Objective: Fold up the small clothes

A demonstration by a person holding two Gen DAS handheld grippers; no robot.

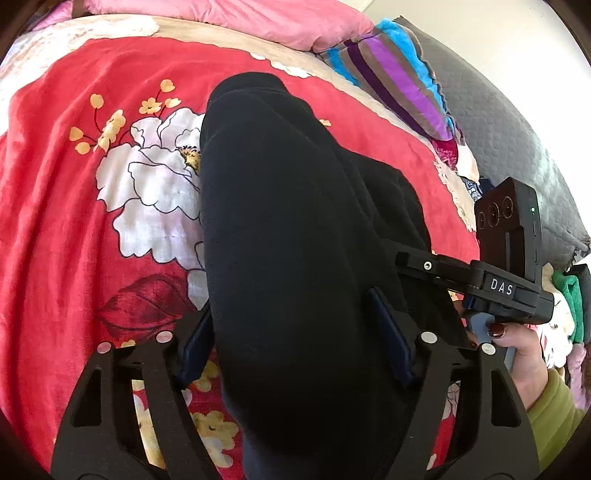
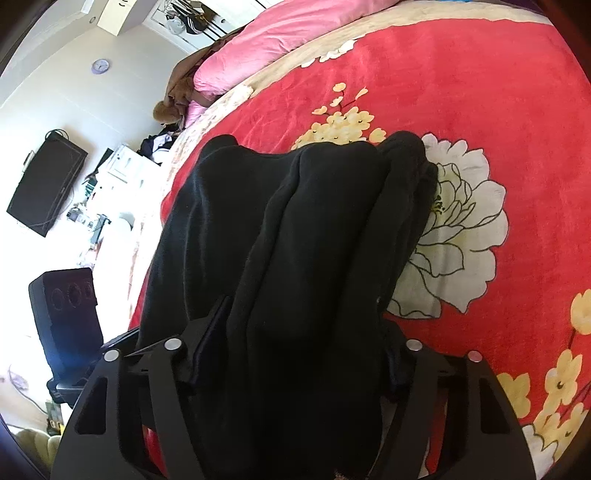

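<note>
A black garment (image 1: 288, 229) lies lengthwise on a red floral blanket (image 1: 74, 229), bunched in long folds. My left gripper (image 1: 291, 339) has its fingers on either side of the near end of the cloth, which fills the gap between them. In the right wrist view the same black garment (image 2: 303, 236) runs away from my right gripper (image 2: 299, 350), whose fingers also stand on either side of a thick bunch of it. The right gripper's body (image 1: 509, 266) and the hand holding it show in the left wrist view beside the garment. The cloth hides the fingertips of both grippers.
A pink quilt (image 1: 229, 22) and a striped blue and purple blanket (image 1: 399, 74) lie at the far end of the bed. A grey padded headboard (image 1: 517, 147) is at the right. Loose clothes (image 1: 565, 314) are piled at the right edge. A dark speaker (image 2: 66, 314) stands beside the bed.
</note>
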